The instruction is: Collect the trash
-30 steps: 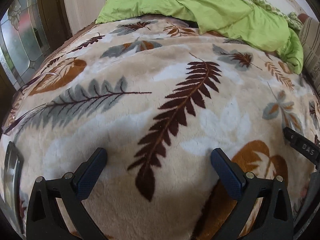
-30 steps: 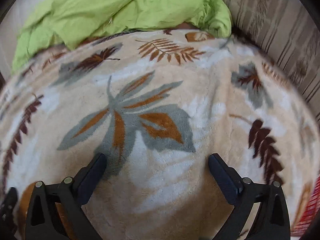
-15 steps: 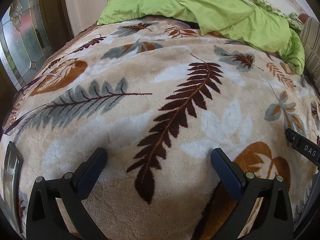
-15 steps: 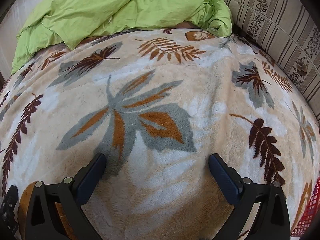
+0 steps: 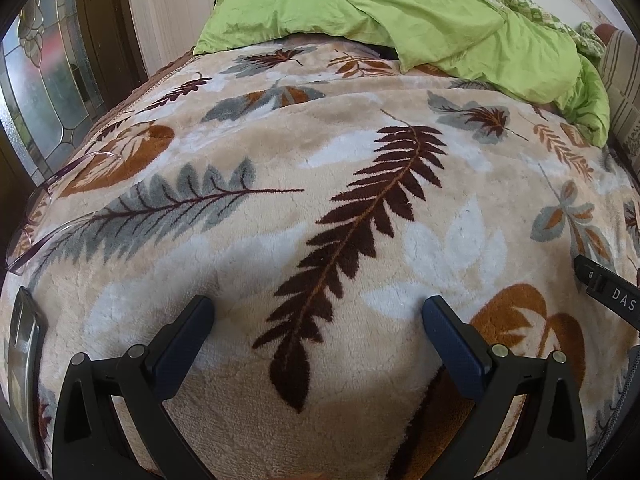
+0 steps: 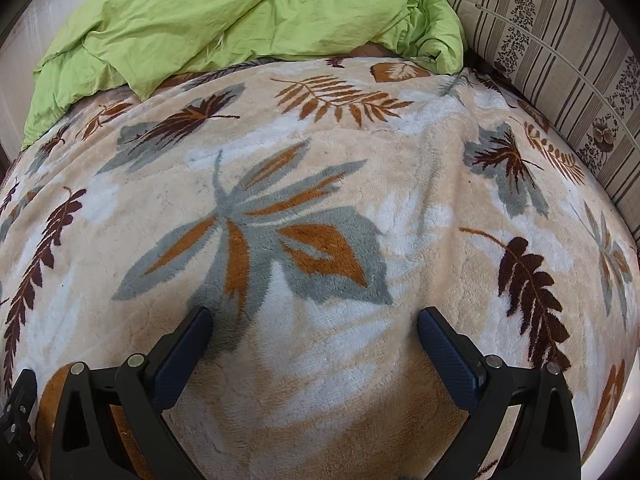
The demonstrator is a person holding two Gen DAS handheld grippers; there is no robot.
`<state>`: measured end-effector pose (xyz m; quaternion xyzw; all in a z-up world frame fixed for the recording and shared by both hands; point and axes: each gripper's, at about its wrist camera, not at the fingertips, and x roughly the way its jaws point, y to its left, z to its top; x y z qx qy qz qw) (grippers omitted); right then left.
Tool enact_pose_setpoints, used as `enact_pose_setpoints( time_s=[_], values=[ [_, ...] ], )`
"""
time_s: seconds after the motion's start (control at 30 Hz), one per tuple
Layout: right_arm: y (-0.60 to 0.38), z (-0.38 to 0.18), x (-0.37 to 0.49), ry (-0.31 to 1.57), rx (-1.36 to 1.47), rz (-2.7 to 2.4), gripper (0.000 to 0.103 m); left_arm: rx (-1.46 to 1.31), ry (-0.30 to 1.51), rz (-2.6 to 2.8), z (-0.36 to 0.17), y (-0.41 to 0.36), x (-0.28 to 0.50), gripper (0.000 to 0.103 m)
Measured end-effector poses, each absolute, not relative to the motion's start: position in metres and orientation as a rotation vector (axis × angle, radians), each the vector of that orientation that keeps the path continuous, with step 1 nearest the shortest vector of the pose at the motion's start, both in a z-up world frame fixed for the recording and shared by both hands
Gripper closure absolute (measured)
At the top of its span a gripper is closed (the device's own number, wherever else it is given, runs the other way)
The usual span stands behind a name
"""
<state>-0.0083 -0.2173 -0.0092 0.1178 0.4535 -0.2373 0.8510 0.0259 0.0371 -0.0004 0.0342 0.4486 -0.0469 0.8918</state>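
Observation:
My left gripper [image 5: 318,312] is open and empty, low over a beige leaf-print blanket [image 5: 360,168] on a bed. My right gripper [image 6: 314,322] is open and empty over the same blanket [image 6: 320,152]. The right gripper's black body shows at the right edge of the left wrist view [image 5: 608,292]. No trash shows in either view. A pair of purple-rimmed glasses [image 5: 44,208] lies at the blanket's left edge. A dark phone-like slab [image 5: 22,344] lies below them.
A crumpled green duvet [image 5: 400,8] lies at the bed's far end; it also shows in the right wrist view [image 6: 240,16]. A striped floral cushion [image 6: 560,60] lines the right side. A leaded glass door [image 5: 44,72] stands to the left.
Both views have shifted slightly; the blanket pattern sits a little lower and the scene is sharper. Both grippers stay open and empty.

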Motion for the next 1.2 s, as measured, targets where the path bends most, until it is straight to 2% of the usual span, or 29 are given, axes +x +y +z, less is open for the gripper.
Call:
enact_pose_setpoints(
  time_s=[1.2],
  values=[
    [-0.2164,-0.0102,-0.0077,0.955,0.243,-0.501,0.001,0.056,0.929,-0.106,0.0021,0.0381,0.0249,0.0]
  ],
)
